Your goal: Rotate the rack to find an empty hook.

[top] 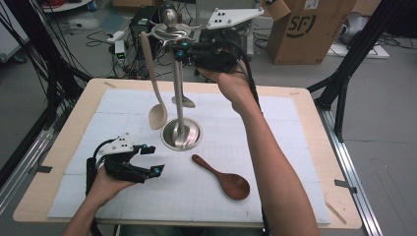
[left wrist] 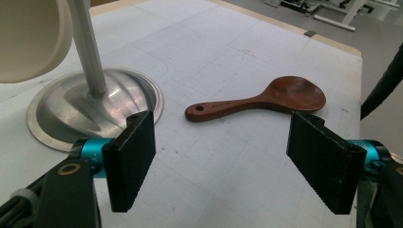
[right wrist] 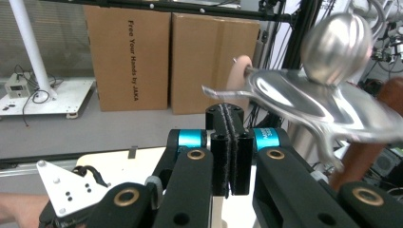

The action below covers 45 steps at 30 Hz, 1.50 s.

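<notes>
Jaws on our right gripper (top: 181,53) are pinched flat at the rack (top: 180,132) top, upper middle; left gripper (top: 151,160) gapes, brown spoon (top: 223,178) lower right.

Reddish-brown wooden spoon (top: 223,178), cream spoon (top: 155,96), silver stand (top: 181,132)

You have three utensils to count, one dark wooden spoon (top: 223,178) flat on the worktop, one pale spoon (top: 154,86) and one metal spatula (top: 182,101) hanging, plus one steel stand (top: 180,132) and two grippers.

Cardboard box (top: 310,29) beyond the table (top: 314,113)
</notes>
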### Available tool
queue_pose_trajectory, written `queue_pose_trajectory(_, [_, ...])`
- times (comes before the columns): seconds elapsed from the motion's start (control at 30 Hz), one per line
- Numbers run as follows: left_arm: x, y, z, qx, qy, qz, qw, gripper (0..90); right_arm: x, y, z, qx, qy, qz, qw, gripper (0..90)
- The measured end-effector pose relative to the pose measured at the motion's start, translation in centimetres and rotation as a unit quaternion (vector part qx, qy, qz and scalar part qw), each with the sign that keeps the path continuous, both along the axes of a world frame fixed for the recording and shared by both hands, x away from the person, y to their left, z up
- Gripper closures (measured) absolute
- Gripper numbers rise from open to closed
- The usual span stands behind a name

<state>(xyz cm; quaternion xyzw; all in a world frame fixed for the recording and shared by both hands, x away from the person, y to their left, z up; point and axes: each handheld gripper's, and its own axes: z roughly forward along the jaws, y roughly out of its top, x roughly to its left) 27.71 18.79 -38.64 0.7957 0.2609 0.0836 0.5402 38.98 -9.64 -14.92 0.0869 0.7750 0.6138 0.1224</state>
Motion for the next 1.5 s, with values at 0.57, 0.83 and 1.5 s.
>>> queue_pose_trajectory(0.57, [0.0,0.0,0.0,0.001,0.002,-0.002,1.0000,25.6,1.0,-4.5,-0.2,0.019,0.008,-0.034,0.9992,89.8])
queue_pose_trajectory(0.83, [0.0,0.0,0.0,0.002,0.001,-0.002,1.0000,25.6,1.3,-4.6,0.1,0.022,0.006,-0.040,0.9989,89.7])
queue_pose_trajectory(1.5, [0.0,-0.1,-0.1,0.000,0.002,-0.001,1.0000,25.6,0.7,-3.1,0.4,0.018,-0.004,-0.015,0.9997,89.8])
